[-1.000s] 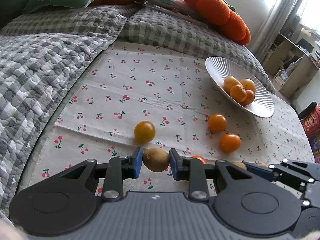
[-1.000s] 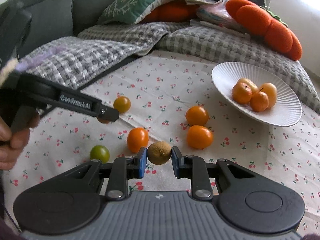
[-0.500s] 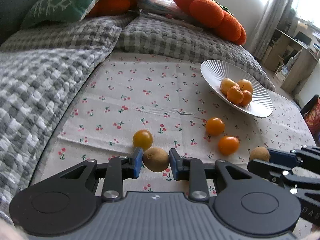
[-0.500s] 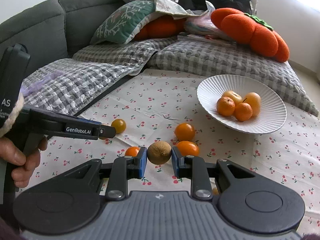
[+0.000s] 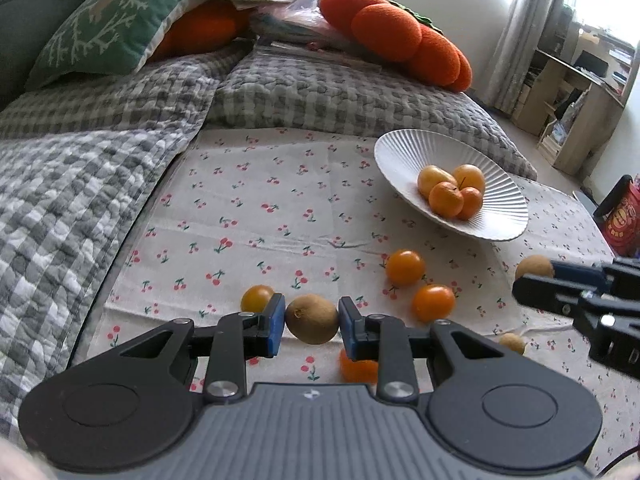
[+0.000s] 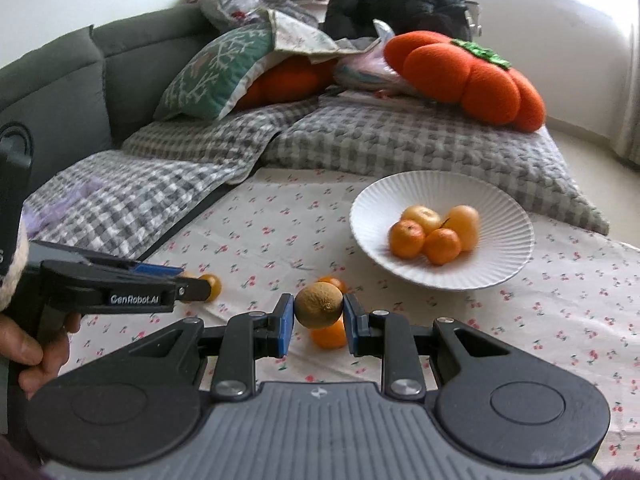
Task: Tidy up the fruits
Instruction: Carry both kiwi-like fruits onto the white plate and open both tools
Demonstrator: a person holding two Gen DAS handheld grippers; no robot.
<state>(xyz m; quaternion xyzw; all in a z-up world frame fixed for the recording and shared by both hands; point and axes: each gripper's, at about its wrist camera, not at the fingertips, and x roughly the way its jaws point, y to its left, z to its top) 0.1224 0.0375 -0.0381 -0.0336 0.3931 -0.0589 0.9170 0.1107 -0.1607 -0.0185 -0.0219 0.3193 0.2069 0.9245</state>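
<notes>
The only lettering I can read is "GenRobot.AI", printed in white on the black side of my left gripper (image 6: 188, 288), which reaches in toward the white plate (image 6: 500, 268) from the far left. Nearer the frame edge than that lettering, a cut-off white character sits on the same tool. Beyond the plate, the red bag (image 5: 624, 220) carries yellow print too small to read.

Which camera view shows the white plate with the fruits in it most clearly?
The right wrist view: the white plate sits near the centre, its whole ribbed rim visible, four fruits inside. The left wrist view shows the plate too, complete but further right and more tilted.
</notes>
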